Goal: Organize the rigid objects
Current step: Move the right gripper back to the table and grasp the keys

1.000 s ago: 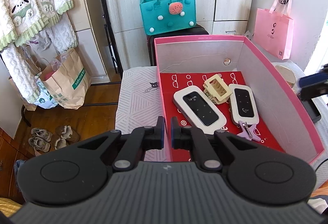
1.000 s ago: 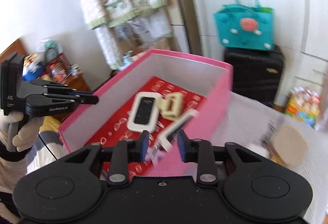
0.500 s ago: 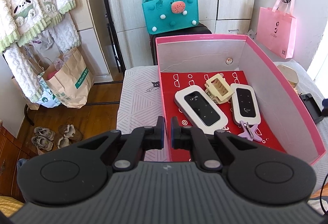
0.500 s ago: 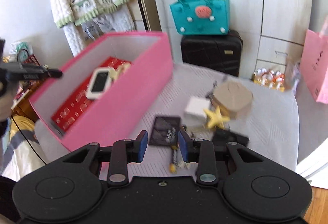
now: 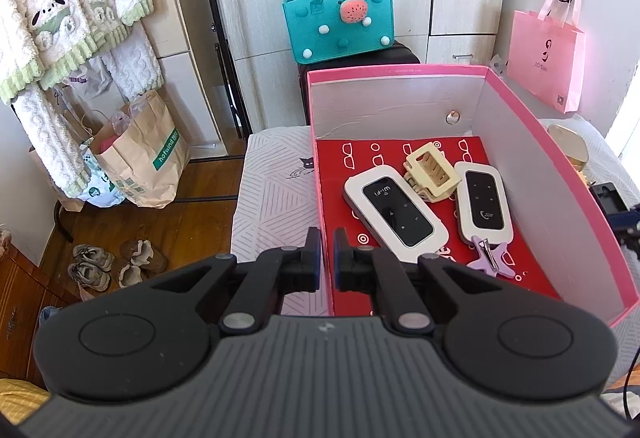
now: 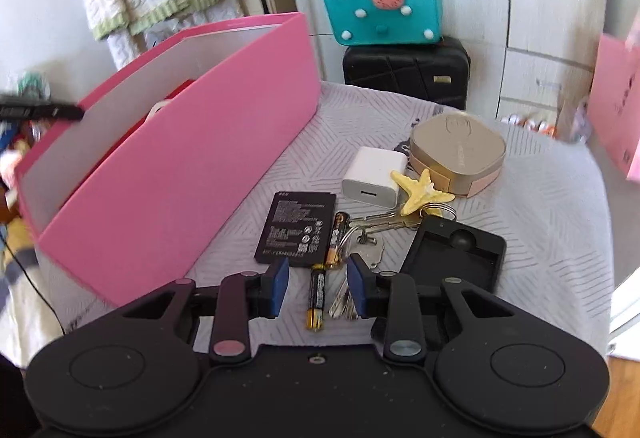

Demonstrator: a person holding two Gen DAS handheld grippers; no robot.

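A pink box (image 5: pixel 560 173) holds two white Wi-Fi devices (image 5: pixel 394 211) (image 5: pixel 484 205), a cream hair claw (image 5: pixel 430 171) and a purple clip (image 5: pixel 490 262). My left gripper (image 5: pixel 326 258) is shut and empty over the box's near left corner. My right gripper (image 6: pixel 318 280) is open and empty, low over two AA batteries (image 6: pixel 318 296) and keys (image 6: pixel 370 238) beside the box (image 6: pixel 180 165). A flat black battery (image 6: pixel 296 228), white charger (image 6: pixel 374 175), yellow starfish (image 6: pixel 420 191), beige case (image 6: pixel 456 153) and black holder (image 6: pixel 456 254) lie around them.
The bed is covered with a white patterned cloth (image 6: pixel 552 222). A black suitcase (image 6: pixel 408 71) with a teal bag (image 6: pixel 384 5) stands behind it. A pink bag (image 5: pixel 546 57) hangs at the right. Paper bags (image 5: pixel 140 153) and shoes (image 5: pixel 116 264) are on the floor at the left.
My right gripper swung right, away from the box, and came down over the loose objects on the bed; its jaws are wider apart. The left gripper barely moved.
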